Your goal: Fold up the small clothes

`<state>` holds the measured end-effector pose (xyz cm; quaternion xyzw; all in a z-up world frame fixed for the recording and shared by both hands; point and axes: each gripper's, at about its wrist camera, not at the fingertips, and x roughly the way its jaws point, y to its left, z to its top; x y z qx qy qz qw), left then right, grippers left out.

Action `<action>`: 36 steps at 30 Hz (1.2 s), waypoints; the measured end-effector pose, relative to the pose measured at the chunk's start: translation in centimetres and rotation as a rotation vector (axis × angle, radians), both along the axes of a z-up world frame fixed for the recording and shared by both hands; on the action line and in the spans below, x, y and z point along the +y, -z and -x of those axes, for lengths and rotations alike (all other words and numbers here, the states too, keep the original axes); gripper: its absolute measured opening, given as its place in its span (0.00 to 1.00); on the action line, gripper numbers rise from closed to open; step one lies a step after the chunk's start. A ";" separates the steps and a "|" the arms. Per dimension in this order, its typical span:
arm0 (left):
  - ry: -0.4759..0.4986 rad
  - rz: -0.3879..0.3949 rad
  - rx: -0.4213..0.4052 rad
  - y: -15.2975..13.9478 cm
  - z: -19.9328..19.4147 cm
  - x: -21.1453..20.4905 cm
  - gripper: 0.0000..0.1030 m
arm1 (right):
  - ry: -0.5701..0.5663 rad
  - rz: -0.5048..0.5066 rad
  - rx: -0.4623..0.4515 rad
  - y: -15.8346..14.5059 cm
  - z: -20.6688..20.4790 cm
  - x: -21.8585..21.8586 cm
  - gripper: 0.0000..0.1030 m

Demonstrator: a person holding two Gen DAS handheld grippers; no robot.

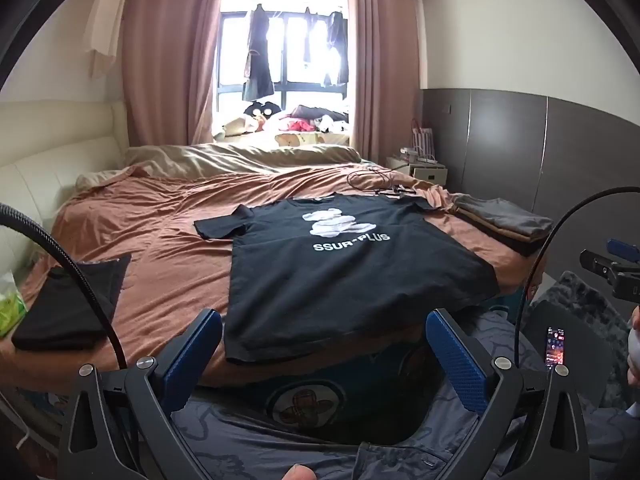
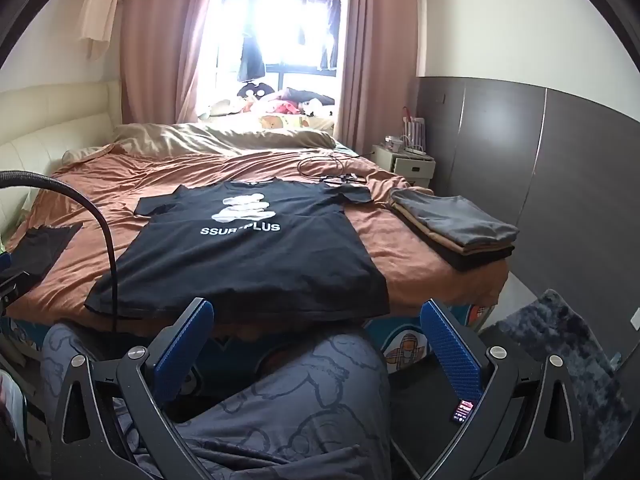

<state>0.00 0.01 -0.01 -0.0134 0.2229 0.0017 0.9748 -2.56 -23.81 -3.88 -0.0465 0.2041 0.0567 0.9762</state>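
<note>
Left wrist view: the left gripper (image 1: pixel 324 344) is wide open and holds nothing. The black T-shirt (image 1: pixel 340 272) lies flat on the bed (image 1: pixel 160 232). A cable (image 1: pixel 80 276) could snag.

Right wrist view: the right gripper (image 2: pixel 316 340) is wide open too. It might pinch the sheet with the hem.

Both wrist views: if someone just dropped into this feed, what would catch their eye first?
First, the black T-shirt with a white print, spread flat and face up across the near part of the rust-coloured bed sheet, hem at the edge. Next, the stack of folded clothes on the bed's right corner, grey on top. Then both grippers, left gripper and right gripper, jaws wide open and empty, short of the shirt.
</note>
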 end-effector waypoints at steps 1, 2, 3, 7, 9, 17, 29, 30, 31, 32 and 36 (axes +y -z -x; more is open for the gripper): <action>-0.002 0.002 0.002 0.0 0.0 0.0 1.00 | -0.001 0.000 0.002 0.0 0.0 0.0 1.00; -0.003 0.001 0.001 0.0 0.0 0.0 1.00 | 0.000 0.000 0.001 0.0 0.0 0.0 1.00; -0.004 -0.001 0.000 0.0 0.1 0.0 1.00 | -0.001 0.004 0.005 0.0 0.0 0.0 1.00; 0.006 -0.006 -0.006 0.1 0.1 0.0 1.00 | 0.000 -0.002 0.001 0.0 0.1 -0.2 1.00; 0.004 -0.007 -0.007 0.1 0.1 -0.2 1.00 | 0.000 -0.001 -0.001 0.0 0.2 -0.2 1.00; 0.003 -0.004 -0.004 0.1 0.0 0.0 1.00 | 0.002 -0.002 -0.017 -0.4 0.4 -0.2 1.00; 0.003 -0.004 -0.009 0.0 0.1 0.0 1.00 | -0.001 -0.005 -0.027 -0.3 0.8 -0.4 1.00; 0.003 -0.005 -0.011 0.0 0.1 0.0 1.00 | -0.001 -0.005 -0.029 -0.4 0.8 -0.4 1.00; 0.004 -0.005 -0.012 -0.1 0.2 0.0 1.00 | -0.001 -0.004 -0.030 -0.5 0.8 -0.4 1.00; 0.005 -0.005 -0.014 -0.1 0.2 0.0 1.00 | -0.001 -0.005 -0.031 -0.5 0.8 -0.4 1.00; 0.011 -0.002 -0.015 -0.2 0.2 -0.1 1.00 | 0.000 -0.003 -0.034 -0.6 0.7 -0.4 1.00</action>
